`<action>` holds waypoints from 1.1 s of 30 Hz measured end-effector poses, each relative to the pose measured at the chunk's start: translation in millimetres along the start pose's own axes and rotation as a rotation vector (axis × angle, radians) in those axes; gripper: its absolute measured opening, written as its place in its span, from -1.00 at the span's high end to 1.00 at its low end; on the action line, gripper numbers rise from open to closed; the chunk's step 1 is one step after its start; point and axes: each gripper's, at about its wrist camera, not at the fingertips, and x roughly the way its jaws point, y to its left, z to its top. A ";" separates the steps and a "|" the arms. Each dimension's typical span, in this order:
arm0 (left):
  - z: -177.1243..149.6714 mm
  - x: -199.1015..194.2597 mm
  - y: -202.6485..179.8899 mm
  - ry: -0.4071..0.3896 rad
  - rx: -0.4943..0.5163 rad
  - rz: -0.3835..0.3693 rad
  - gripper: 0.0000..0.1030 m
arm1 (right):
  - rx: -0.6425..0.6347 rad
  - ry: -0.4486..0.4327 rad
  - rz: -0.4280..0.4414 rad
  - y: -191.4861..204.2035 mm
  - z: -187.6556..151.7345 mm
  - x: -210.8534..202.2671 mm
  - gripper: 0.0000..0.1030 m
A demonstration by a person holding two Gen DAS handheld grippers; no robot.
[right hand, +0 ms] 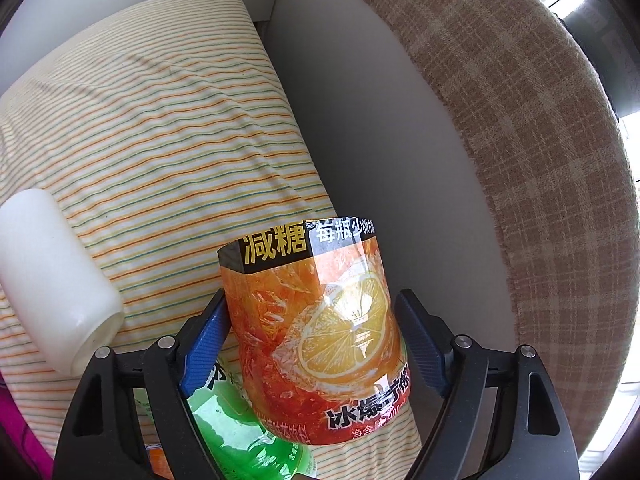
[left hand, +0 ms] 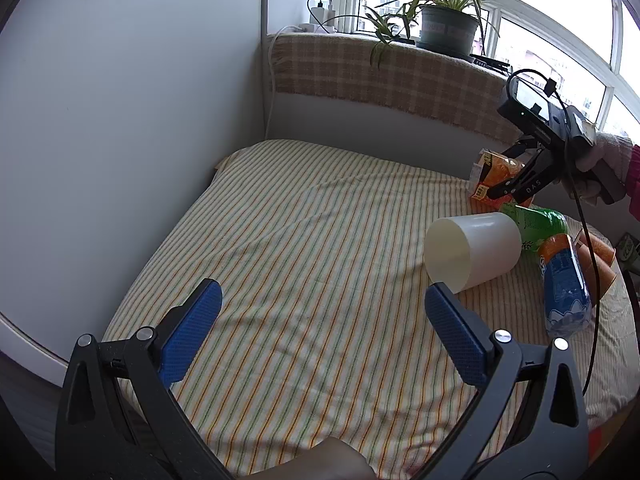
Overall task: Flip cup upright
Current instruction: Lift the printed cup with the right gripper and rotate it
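Blue-padded fingers [left hand: 200,332] of the left tool [left hand: 324,300] fill the near edge of the left wrist view. Its two pads are spread wide apart with nothing between them, above the bed [left hand: 300,220].

That one bed, covered by a striped sheet, is the largest thing. It runs to a pale wall on the left and a low ledge at the far end. One checked blanket [left hand: 400,80] is draped over that ledge. One grey plant pot [left hand: 446,30] stands on the sill above it.

The right tool [left hand: 508,192] is at the far right of the bed, held by a white-gloved right hand [left hand: 592,164]. Seen from its own camera, the right tool [right hand: 312,304] has its two fingers spread on either side of an orange-labelled container [right hand: 316,328]. The left pad is at the label's edge and the right pad stands a little clear, so it is not clamped.

Five containers are gathered on the right side of the bed. The one white cup [left hand: 472,252] lies on its side just beyond the left tool's right finger. Its open mouth faces left and near, and its base is beside a green bottle [left hand: 536,222]. The right wrist view shows the white cup [right hand: 56,292] on the sheet to the left. Right of it lie one blue-labelled bottle [left hand: 566,292] and one orange-brown cup [left hand: 600,264], both tipped over. The orange-labelled container [left hand: 494,176] is farthest.
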 end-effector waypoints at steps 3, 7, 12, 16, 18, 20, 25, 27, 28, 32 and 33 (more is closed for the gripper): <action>-0.7 -3.0 -0.4 -0.005 -0.001 -0.001 -1.00 | -0.002 -0.030 -0.022 3.3 2.5 -16.8 -0.57; -1.5 -12.2 0.0 -0.022 0.001 -0.004 -1.00 | 0.016 -0.087 -0.043 3.5 7.0 -43.5 -0.57; -2.5 -27.7 1.5 -0.051 0.005 -0.015 -1.00 | 0.044 -0.167 -0.033 9.1 7.6 -83.4 -0.57; -5.4 -38.9 1.1 -0.068 0.011 -0.027 -1.00 | 0.065 -0.215 -0.024 22.1 -3.8 -113.7 -0.57; -7.3 -45.4 -0.6 -0.077 0.016 -0.036 -1.00 | 0.074 -0.233 -0.025 28.5 -11.4 -125.8 -0.57; -9.7 -51.6 -3.6 -0.084 0.021 -0.047 -1.00 | 0.083 -0.249 -0.025 40.2 -21.5 -139.3 -0.57; -15.7 -66.5 -14.6 -0.103 0.042 -0.078 -1.00 | 0.127 -0.296 -0.023 61.5 -59.3 -166.9 -0.57; -18.6 -71.7 -21.1 -0.110 0.056 -0.092 -1.00 | 0.176 -0.310 -0.012 66.1 -77.3 -175.0 -0.57; -20.2 -74.0 -24.5 -0.113 0.063 -0.098 -1.00 | 0.205 -0.311 -0.012 68.7 -86.1 -177.9 -0.58; -24.8 -78.7 -37.8 -0.115 0.091 -0.124 -1.00 | 0.309 -0.315 0.000 85.5 -126.6 -187.4 -0.57; -26.1 -79.3 -40.6 -0.114 0.093 -0.132 -1.00 | 0.334 -0.319 0.015 89.7 -136.0 -189.4 -0.57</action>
